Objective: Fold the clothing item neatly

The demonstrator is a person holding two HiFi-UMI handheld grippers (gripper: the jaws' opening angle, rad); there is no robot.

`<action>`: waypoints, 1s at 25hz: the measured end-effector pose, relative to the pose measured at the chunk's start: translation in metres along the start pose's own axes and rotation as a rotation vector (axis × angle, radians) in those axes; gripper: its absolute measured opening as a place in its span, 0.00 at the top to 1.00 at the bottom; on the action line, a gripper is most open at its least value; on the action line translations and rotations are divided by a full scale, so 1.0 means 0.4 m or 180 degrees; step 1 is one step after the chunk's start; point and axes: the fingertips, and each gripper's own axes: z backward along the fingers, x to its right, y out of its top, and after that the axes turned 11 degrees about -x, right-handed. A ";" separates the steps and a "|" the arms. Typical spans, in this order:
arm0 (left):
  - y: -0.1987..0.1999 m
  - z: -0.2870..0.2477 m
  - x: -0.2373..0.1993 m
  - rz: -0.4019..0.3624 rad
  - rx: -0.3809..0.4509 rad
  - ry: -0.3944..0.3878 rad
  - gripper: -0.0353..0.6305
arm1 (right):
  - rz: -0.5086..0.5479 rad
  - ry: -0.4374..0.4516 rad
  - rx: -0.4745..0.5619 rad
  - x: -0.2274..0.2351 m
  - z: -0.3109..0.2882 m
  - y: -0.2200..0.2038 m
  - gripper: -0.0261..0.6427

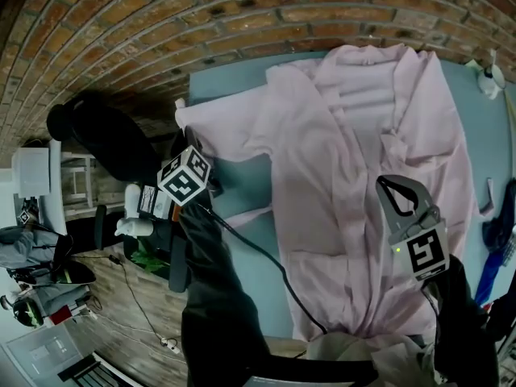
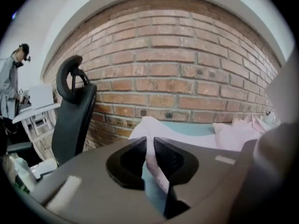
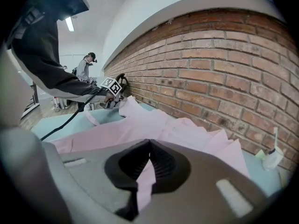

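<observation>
A brick wall is seen along the far side. Against it a teal table is set, and over the table's middle and right part a pale pink shirt is spread, with one sleeve stretched out to the left. A black office chair is seen off the table's left end. The sleeve's end is pinched between the nearly closed jaws of the left gripper. The shirt's near edge, at the right, is clamped in the fully closed jaws of the right gripper. A small white object is seen at the far right corner.
</observation>
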 end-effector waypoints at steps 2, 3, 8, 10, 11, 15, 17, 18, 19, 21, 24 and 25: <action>0.040 0.058 0.027 -0.0171 0.0260 0.0051 0.86 | -0.0083 -0.0040 -0.0038 0.010 0.027 -0.011 0.96; 0.058 0.092 0.052 -0.0259 0.0369 0.0038 0.86 | -0.0122 -0.0062 -0.0048 0.016 0.041 -0.016 0.96; 0.097 0.289 0.271 -0.0174 0.0735 -0.0521 0.86 | -0.0212 -0.0182 -0.0102 0.037 0.107 -0.054 0.96; 0.086 0.348 0.357 -0.0054 0.0775 -0.0701 0.86 | -0.0299 -0.0218 -0.0101 0.041 0.124 -0.070 0.96; 0.077 0.369 0.400 -0.0028 0.0784 -0.0773 0.86 | -0.0361 -0.0237 -0.0102 0.044 0.133 -0.081 0.96; 0.052 0.437 0.574 -0.0042 0.0821 -0.1033 0.86 | -0.0586 -0.0336 -0.0145 0.063 0.175 -0.135 0.96; 0.037 0.465 0.671 -0.0157 0.0820 -0.1174 0.86 | -0.0633 -0.0400 -0.0155 0.074 0.199 -0.165 0.96; 0.025 0.476 0.722 -0.0237 0.0805 -0.1255 0.86 | -0.0642 -0.0429 -0.0166 0.080 0.211 -0.181 0.96; 0.011 0.486 0.772 -0.0328 0.0773 -0.1347 0.86 | -0.0657 -0.0454 -0.0183 0.083 0.223 -0.198 0.96; -0.025 0.497 0.866 -0.0543 0.0656 -0.1537 0.86 | -0.0722 -0.0498 -0.0238 0.089 0.247 -0.226 0.96; -0.106 0.495 0.991 -0.0985 0.0305 -0.1813 0.85 | -0.0726 -0.0563 -0.0245 0.107 0.284 -0.257 0.96; -0.142 0.494 1.026 -0.1159 0.0148 -0.1913 0.83 | -0.0745 -0.0587 -0.0239 0.114 0.298 -0.264 0.96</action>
